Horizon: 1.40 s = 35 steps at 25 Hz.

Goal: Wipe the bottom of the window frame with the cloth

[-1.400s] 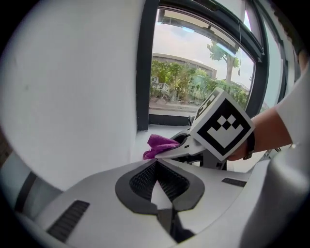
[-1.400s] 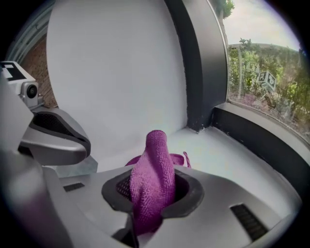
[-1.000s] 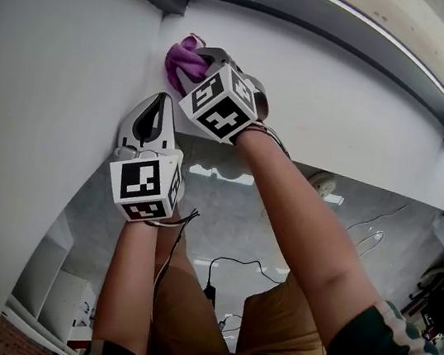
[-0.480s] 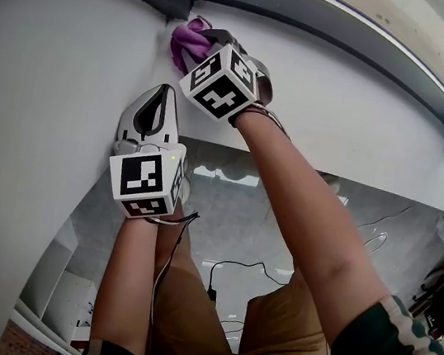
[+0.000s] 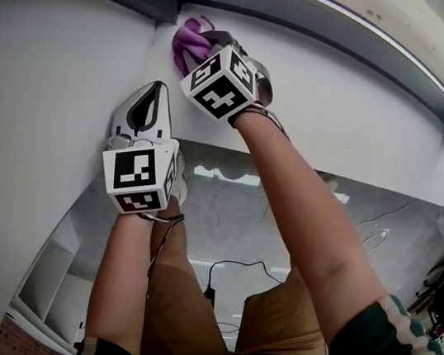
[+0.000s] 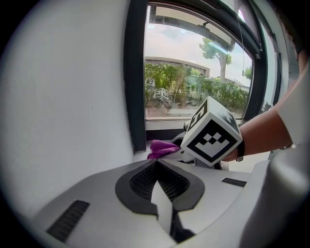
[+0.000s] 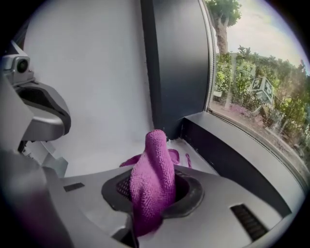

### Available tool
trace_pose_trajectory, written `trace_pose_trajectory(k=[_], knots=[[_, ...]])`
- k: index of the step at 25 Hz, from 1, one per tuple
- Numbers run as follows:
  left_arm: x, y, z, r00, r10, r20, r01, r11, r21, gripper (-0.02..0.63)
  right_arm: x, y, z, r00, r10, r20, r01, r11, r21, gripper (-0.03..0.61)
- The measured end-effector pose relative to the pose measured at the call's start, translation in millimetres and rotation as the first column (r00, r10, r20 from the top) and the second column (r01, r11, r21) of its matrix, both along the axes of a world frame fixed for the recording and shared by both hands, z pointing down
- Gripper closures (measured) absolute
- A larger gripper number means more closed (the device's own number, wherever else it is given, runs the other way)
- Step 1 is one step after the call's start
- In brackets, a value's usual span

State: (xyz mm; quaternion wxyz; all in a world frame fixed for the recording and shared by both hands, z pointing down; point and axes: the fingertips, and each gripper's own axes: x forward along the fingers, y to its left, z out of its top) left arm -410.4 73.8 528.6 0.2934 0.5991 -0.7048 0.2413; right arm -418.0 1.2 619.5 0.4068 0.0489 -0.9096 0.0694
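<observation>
A person leaning over a white sill (image 5: 341, 108) works a purple cloth (image 5: 189, 42) into the left corner of a dark window frame (image 5: 314, 16); the right gripper (image 5: 199, 45) has its fingers clamped on the cloth, which bunches up between them in a thick fold in the right gripper view (image 7: 152, 179); the loose end of the cloth lies on the sill just beside the point where the frame's upright meets its bottom rail (image 7: 232, 155); the left gripper (image 5: 159, 91) sits nearer the person, close to the white wall (image 5: 50, 103) at the sill's left end, well short of the cloth; its fingers are drawn together at the tips with nothing between them, as the left gripper view (image 6: 157, 161) shows; from that view the cloth (image 6: 162, 147) peeps out at the foot of the frame's upright (image 6: 135, 72), partly behind the right gripper's marker cube; whether the left gripper touches the sill cannot be told; both forearms reach up from the bottom of the head view, the right arm (image 5: 299, 218) crossing toward the corner; beyond the glass stand green trees (image 7: 271, 97) and a low building (image 6: 174, 63) under a pale sky.
</observation>
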Motion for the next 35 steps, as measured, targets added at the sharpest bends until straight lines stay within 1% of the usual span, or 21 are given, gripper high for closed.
trace_pose_trajectory(k=[5, 9, 18, 28, 35], knots=[[7.7, -11.8, -5.8, 1.0, 0.024, 0.008, -0.024, 1.0, -0.004, 0.606, 19.6, -8.8, -0.6, 1.0, 0.015, -0.017, -0.015, 1.0, -0.007, 0.483], [22.3, -23.0, -7.6, 0.999, 0.05, 0.003, -0.049, 0.999, -0.005, 0.606, 43.2, -15.8, -0.5, 0.999, 0.03, -0.021, -0.03, 0.999, -0.018, 0.483], [69.3, -51.9, -11.0, 0.994, 0.108, 0.003, -0.108, 0.994, 0.007, 0.606, 105.0, -37.7, -1.1, 0.996, 0.08, -0.041, -0.082, 0.996, -0.03, 0.483], [111.9, -69.0, 7.8, 0.986, 0.163, -0.016, -0.164, 0.985, -0.051, 0.606, 160.9, -53.6, -1.6, 0.99, 0.133, -0.046, -0.135, 0.99, -0.043, 0.483], [147.0, -88.9, 8.1, 0.976, 0.216, -0.025, -0.217, 0.975, -0.049, 0.606, 196.0, -62.1, 0.5, 0.987, 0.151, -0.061, -0.154, 0.987, -0.046, 0.483]])
